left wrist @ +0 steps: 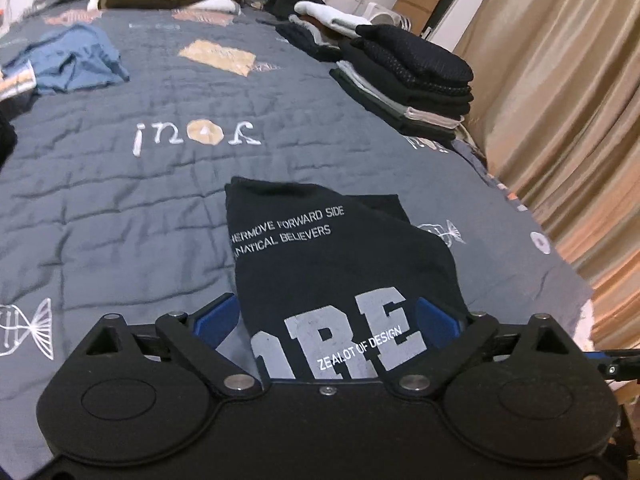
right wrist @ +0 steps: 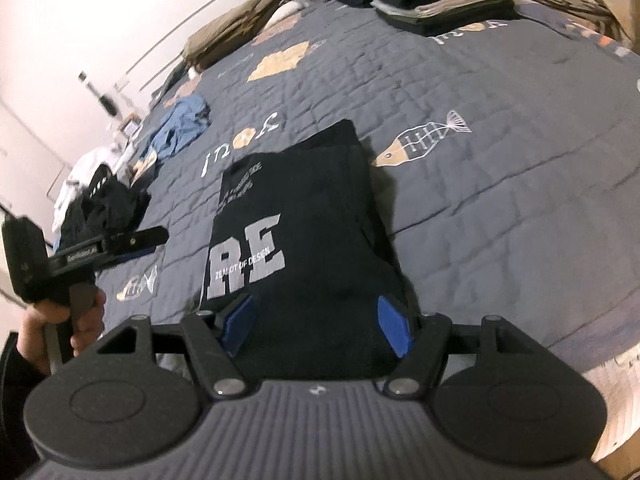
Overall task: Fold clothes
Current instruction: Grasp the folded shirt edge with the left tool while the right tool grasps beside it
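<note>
Lying folded on the bed (right wrist: 480, 184), the black shirt (right wrist: 304, 216) runs lengthwise away from both claws. Right claw (right wrist: 316, 324) straddles its near end, jaws apart, nothing gripped. Left claw (left wrist: 328, 322), wide open, empty, hovers off its left edge; right looks nearer.

Left gripper (left wrist: 326, 320): jaws spread wide, blue pads apart, angled downward. Seen from the right wrist view, a hand (right wrist: 60, 328) grips its handle. Right gripper (right wrist: 316, 326): jaws partly apart, blue pads (right wrist: 394, 330) not pressing, angled downward.
</note>
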The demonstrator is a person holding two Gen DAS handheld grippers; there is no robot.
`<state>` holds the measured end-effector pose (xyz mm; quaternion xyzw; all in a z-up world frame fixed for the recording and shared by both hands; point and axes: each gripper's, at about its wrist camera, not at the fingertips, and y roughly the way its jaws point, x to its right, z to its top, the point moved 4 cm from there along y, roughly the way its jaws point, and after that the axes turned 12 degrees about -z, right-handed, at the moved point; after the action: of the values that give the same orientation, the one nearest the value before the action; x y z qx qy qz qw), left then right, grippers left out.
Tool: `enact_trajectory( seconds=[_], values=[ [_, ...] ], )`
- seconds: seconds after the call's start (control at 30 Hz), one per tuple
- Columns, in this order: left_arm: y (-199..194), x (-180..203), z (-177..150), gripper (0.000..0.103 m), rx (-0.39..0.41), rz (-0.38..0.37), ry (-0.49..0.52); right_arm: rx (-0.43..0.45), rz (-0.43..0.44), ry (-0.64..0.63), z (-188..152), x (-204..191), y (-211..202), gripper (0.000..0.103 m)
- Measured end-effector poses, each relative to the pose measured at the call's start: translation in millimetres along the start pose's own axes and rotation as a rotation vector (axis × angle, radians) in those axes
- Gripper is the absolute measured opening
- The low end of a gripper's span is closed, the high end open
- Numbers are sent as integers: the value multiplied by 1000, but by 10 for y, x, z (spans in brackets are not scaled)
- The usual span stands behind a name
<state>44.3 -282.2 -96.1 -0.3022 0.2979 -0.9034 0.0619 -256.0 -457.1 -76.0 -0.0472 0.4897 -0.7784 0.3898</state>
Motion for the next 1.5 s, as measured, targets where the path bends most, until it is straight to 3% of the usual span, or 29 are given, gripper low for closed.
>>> enact_trajectory(
  seconds=[0.4,0.77,1.07,1.2,1.27,1.5],
  values=[
    [182,-322,80,90,-6,-47,-43,-22,-23,35,-92,166,157,68],
    [691,-807,113,84,-57,-85,-116,-90,66,118,-134,358,486,68],
    [1009,-1091,48,84,-64,-188,-211,-146,84,111,-149,442,692,68],
    [1111,-1128,100,83,-58,-246,-240,-162,85,125,-155,525,748,68],
    [1175,-1106,157,76,-67,-268,-239,-169,94,134,-157,558,785,68],
    [1313,-1067,276,74,-88,-291,-223,-185,146,147,-121,643,889,68]
  ],
)
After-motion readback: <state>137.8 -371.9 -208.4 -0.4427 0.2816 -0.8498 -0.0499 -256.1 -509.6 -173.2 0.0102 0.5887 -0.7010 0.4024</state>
